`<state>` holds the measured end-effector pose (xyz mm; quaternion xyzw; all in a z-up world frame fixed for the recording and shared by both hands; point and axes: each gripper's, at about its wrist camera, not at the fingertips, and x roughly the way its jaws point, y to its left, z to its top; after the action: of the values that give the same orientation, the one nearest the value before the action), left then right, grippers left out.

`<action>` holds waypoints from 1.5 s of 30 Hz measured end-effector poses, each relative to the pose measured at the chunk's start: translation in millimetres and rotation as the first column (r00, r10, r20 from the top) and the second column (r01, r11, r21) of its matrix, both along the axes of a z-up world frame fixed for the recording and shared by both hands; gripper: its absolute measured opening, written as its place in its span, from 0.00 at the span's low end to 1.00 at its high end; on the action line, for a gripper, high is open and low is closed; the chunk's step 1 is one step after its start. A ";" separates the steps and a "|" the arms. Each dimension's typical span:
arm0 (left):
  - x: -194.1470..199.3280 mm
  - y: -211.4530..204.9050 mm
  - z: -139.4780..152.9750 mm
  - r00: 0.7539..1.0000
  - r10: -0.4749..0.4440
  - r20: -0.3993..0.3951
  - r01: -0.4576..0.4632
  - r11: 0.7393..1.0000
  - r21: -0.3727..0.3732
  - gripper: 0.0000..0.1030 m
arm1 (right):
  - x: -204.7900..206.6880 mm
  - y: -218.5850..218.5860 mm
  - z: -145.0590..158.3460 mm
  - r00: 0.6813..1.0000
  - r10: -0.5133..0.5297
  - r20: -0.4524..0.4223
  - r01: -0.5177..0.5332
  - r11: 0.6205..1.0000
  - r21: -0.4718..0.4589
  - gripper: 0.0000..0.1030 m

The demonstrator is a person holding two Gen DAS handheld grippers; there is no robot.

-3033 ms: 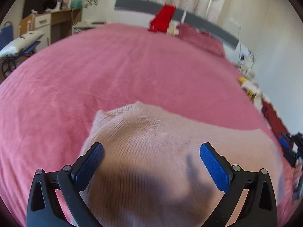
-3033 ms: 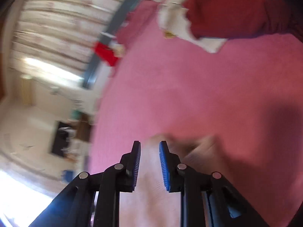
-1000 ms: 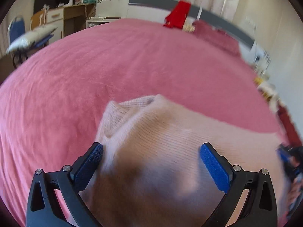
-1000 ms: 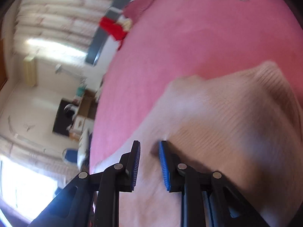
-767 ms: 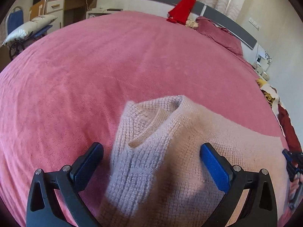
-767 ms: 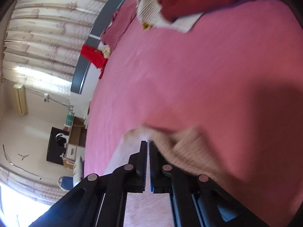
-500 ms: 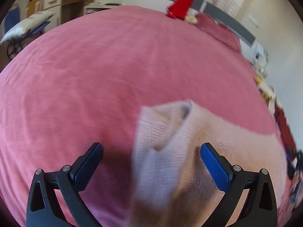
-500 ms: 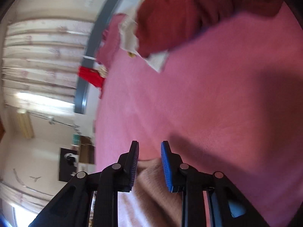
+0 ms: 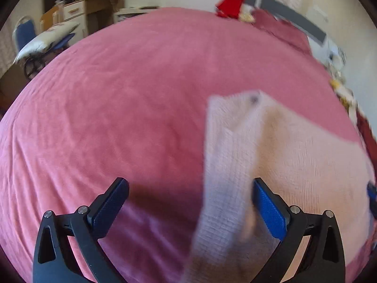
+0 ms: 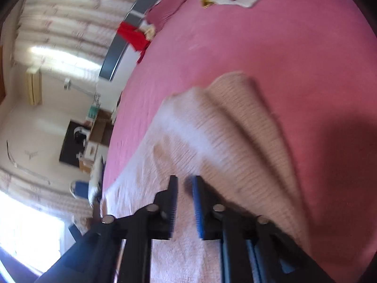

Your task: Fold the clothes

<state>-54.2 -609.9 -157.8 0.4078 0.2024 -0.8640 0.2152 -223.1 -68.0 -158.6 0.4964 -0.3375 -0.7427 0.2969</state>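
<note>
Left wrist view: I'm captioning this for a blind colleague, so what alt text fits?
A pale pink knit sweater, blurred, lies on a pink bedspread, partly between the wide-open blue-padded fingers of the left gripper. A red garment hangs at the headboard, beyond the bed.

Home bedroom, pink bed [image 9: 141,94], grey headboard [image 9: 282,2], curtains [image 10: 70,11], wooden desk [image 9: 99,4]

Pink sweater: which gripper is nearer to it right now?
Right, marginally. The right gripper sits directly over the pink sweater, jaws narrowly apart with knit between and beneath them. The left gripper, jaws wide, straddles only its left edge, mostly over the bedspread.
</note>
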 end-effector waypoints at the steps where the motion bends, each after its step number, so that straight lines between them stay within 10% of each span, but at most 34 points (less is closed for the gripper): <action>1: 2.8 -3.6 8.5 0.998 0.000 -0.059 0.001 0.999 0.032 1.00 | 0.2 -1.2 9.9 1.000 0.008 -0.023 -0.008 1.000 0.001 0.18; 6: -13.1 -3.6 34.2 0.981 -0.034 -0.193 0.049 0.996 0.074 1.00 | 5.3 -25.5 49.4 0.985 0.105 -0.138 -0.110 0.994 -0.027 0.27; 13: -77.3 -13.4 0.1 1.000 -0.022 -0.006 0.022 0.999 0.042 1.00 | -22.9 -71.0 13.0 0.985 0.158 -0.065 -0.158 0.987 0.006 0.21; 19: -55.2 -41.1 -0.9 0.996 0.005 -0.085 0.004 0.995 0.101 1.00 | -39.1 -49.8 -0.6 0.995 0.084 -0.049 -0.084 0.996 -0.011 0.07; 29: 16.9 -53.2 45.4 0.993 -0.060 -0.103 0.070 0.993 0.094 1.00 | -20.4 9.0 109.2 0.947 0.225 -0.228 -0.193 0.969 0.153 0.47; 32: 22.4 -43.7 42.9 0.993 -0.118 -0.025 0.120 0.989 0.082 1.00 | -17.5 28.1 108.6 0.942 0.309 -0.129 -0.266 0.925 0.271 0.71; 45: 6.6 -20.5 8.5 0.973 -0.195 0.122 0.180 0.975 0.127 1.00 | -19.6 51.3 25.1 0.961 0.263 0.087 -0.277 0.921 0.272 0.72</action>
<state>-47.6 -630.4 -149.3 0.4938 0.1975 -0.8381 0.1218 -242.7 -16.7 -133.4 0.5933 -0.1638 -0.7226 0.3146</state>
